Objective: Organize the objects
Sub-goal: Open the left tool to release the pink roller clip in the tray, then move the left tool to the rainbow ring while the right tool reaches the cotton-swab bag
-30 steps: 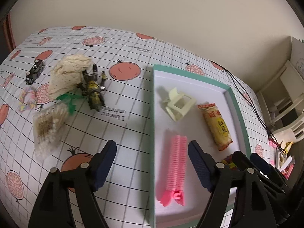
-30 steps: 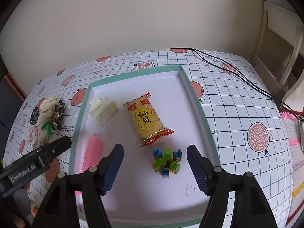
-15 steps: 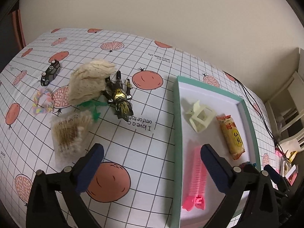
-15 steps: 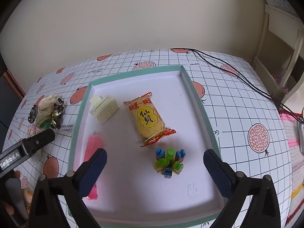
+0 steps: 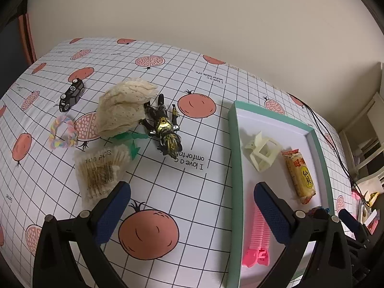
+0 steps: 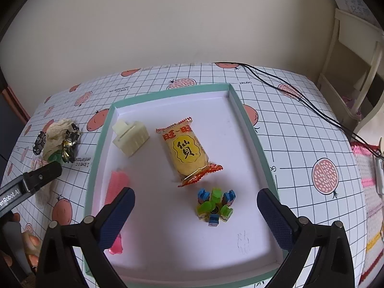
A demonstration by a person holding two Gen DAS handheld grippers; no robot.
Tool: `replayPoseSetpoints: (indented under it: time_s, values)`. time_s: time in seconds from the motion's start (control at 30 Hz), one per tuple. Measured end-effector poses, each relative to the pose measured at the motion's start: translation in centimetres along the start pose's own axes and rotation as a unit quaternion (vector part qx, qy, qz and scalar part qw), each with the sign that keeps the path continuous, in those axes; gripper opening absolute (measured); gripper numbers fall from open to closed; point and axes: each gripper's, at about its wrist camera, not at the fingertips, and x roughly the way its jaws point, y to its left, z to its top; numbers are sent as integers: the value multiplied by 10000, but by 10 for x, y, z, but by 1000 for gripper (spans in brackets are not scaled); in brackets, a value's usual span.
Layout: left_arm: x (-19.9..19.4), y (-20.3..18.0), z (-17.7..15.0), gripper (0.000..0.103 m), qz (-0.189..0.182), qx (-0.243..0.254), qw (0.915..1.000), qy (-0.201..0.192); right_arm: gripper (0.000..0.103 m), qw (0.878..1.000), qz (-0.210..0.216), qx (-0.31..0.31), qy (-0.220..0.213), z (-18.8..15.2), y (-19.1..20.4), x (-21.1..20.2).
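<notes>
Teal-rimmed tray (image 6: 249,122) on the desk (image 5: 192,175) holds a cream hair claw (image 6: 130,139), snack packet (image 6: 186,152), pink comb (image 6: 116,186) and coloured blocks (image 6: 214,206). Both the left gripper (image 5: 192,213) and right gripper (image 6: 195,216) hover with fingers spread, empty. A toy figure (image 5: 164,129), cloth (image 5: 124,108) and cotton swabs (image 5: 100,170) lie left of the tray.

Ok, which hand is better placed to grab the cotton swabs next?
Left. Its open tongs hang over the table next to the cotton swabs, one finger almost over the pack. The right tongs, also open, sit over the tray.
</notes>
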Motion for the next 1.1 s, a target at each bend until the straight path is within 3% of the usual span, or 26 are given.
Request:
replayPoseSetpoints:
  time_s: [0.43,0.6,1.1]
  values:
    - [-5,25,9,102,121,80,9999,-51,103,9999,-28,-80,-88,0,9,-3]
    - [-11,48,15,102,176,-144,9996,-149,103,9998,32,-121,-158,3,20,-4]
    - [-24,130,29,102,635,-462,9965,-284,103,9970,384,-537,-409,6,90,-4]
